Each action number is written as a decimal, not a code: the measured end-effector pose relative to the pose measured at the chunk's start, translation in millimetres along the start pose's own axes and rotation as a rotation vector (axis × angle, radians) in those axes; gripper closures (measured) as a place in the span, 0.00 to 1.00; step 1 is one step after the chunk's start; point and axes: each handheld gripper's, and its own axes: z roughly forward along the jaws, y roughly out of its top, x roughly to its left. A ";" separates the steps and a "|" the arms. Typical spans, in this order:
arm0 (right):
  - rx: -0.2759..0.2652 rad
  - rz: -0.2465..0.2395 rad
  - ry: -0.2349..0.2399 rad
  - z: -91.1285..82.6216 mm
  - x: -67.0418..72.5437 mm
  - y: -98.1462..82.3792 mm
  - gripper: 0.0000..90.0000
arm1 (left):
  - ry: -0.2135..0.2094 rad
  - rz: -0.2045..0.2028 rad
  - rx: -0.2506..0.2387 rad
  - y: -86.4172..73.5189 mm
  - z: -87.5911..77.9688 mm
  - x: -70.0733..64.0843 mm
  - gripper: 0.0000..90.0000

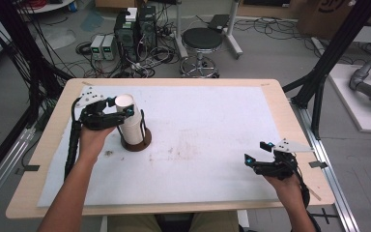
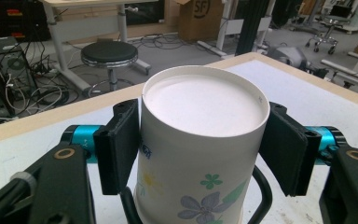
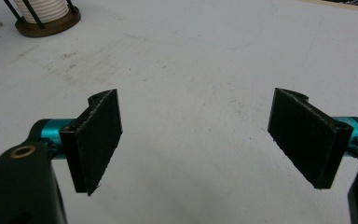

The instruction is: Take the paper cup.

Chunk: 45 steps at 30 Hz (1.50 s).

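A white paper cup (image 1: 124, 102) with a flower print (image 2: 200, 140) sits upside down on top of a stack of cups (image 1: 133, 128). The stack stands in a holder with a round brown base (image 1: 137, 144) and black wire uprights, on the left of the white mat. My left gripper (image 1: 121, 107) is shut on this top cup, one pad pressed against each side just below its upturned bottom. At the right front of the table my right gripper (image 1: 258, 152) stands open, low over the bare mat (image 3: 196, 140), with nothing between its pads. The holder base (image 3: 46, 25) lies far off at the upper left of the right gripper view.
A white mat (image 1: 207, 135) covers the wooden table (image 1: 280, 104). Beyond the far edge stand a black stool (image 1: 200, 41), computer towers (image 1: 135, 29) and loose cables on the floor. Black frame posts (image 1: 323, 72) rise at the right.
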 end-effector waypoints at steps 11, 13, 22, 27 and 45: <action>0.007 0.003 0.004 0.7 0.4 0.1 0.20 | -0.006 0.007 -0.060 18.9 -11.2 -1.1 0.39; 0.006 0.007 0.004 0.9 0.5 -0.2 0.20 | 0.000 0.010 -0.074 26.1 -14.7 -1.5 0.39; -0.003 0.013 0.007 1.5 -0.5 1.3 0.20 | -0.031 0.017 -0.171 61.2 -39.1 -7.1 0.40; -0.008 0.012 0.015 3.7 0.5 3.4 0.20 | -0.053 0.043 -0.184 77.5 -48.7 -14.1 0.40; -0.014 -0.009 0.072 12.9 7.0 12.2 0.20 | -0.212 0.092 -0.136 53.8 -29.5 -55.7 0.40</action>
